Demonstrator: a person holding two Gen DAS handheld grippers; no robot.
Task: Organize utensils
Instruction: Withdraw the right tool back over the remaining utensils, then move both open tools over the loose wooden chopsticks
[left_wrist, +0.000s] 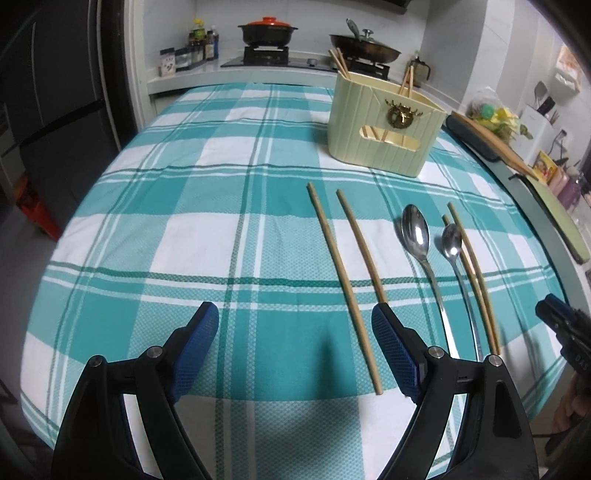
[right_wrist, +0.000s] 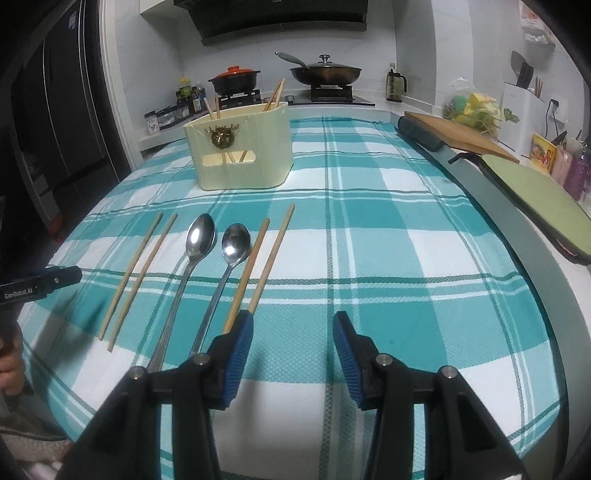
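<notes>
A cream utensil holder (left_wrist: 384, 125) (right_wrist: 242, 147) with chopsticks inside stands at the far side of a teal plaid tablecloth (left_wrist: 184, 221). In front of it lie a pair of bamboo chopsticks (left_wrist: 343, 273) (right_wrist: 136, 273), two steel spoons (left_wrist: 415, 232) (right_wrist: 201, 236), and a second chopstick pair (left_wrist: 476, 277) (right_wrist: 262, 258). My left gripper (left_wrist: 295, 314) is open and empty, low over the cloth; the left chopstick pair runs by its right finger. My right gripper (right_wrist: 291, 325) is open and empty; its left finger is near the right pair's near ends.
A stove with a red-lidded pot (left_wrist: 267, 31) and a wok (right_wrist: 325, 74) stands behind the table. A wooden board (right_wrist: 458, 136) and a green board (right_wrist: 535, 188) lie along the right counter. A dark fridge (left_wrist: 55, 110) is at left. The table's front edge is near.
</notes>
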